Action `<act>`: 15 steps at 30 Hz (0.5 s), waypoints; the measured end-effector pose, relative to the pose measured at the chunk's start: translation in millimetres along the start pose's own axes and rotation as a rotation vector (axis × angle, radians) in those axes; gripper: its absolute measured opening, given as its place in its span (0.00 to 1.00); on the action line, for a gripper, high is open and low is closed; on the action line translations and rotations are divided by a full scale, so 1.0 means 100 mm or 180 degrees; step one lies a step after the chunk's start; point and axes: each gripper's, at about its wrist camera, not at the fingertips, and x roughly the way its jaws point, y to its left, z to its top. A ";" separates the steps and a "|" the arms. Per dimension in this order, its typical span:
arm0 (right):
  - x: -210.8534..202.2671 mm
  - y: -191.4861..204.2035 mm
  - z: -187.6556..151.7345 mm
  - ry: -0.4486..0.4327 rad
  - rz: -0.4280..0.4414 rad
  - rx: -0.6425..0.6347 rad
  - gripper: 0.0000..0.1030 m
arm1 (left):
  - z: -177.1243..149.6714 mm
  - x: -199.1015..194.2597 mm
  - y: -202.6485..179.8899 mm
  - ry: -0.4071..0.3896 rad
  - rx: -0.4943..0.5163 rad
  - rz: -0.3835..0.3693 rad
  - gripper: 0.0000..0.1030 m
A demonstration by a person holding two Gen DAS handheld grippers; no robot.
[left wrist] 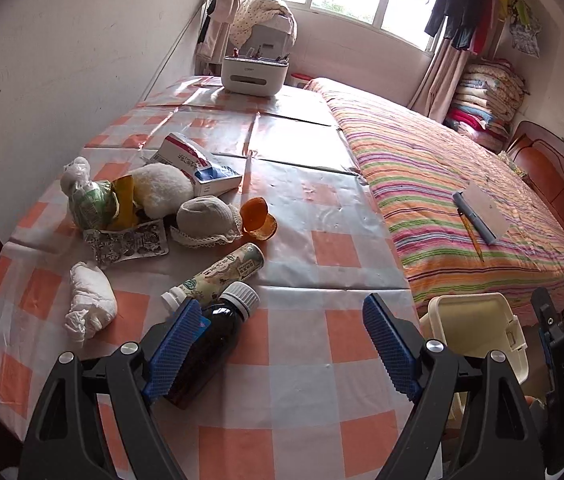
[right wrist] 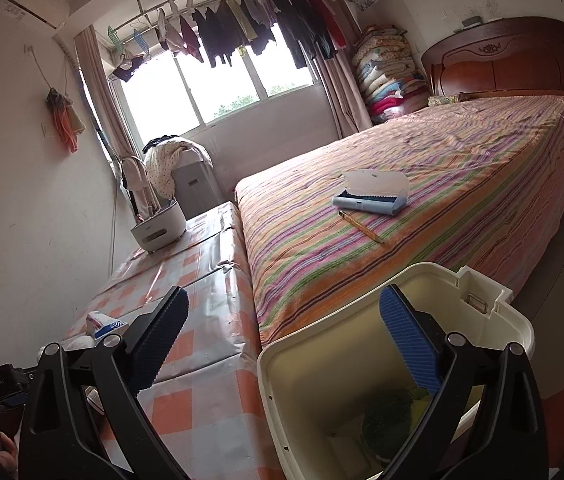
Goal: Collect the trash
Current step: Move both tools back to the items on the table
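Near the checked table's (left wrist: 333, 248) front edge — dark brown white-capped bottle (left wrist: 210, 344) lying against spread left gripper's (left wrist: 282, 348) left pad, neck away — nearer than spread, empty right gripper (right wrist: 285, 344) over cream bin (right wrist: 282, 364).

Bare cloth (left wrist: 321, 320) right of bottle (left wrist: 210, 340)

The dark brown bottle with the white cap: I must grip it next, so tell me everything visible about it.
The dark brown bottle with the white cap lies on its side on the orange-and-white checked tablecloth. It looks like glossy plastic or glass, its ribbed cap pointing away. The open left gripper has one blue pad over its left side. A paper-labelled bottle lies just behind it.
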 end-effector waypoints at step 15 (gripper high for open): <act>0.22 0.78 -0.39 0.0691 0.0696 -0.0518 0.92 | 0.07 0.06 1.04 -0.0032 -0.0552 0.0363 0.78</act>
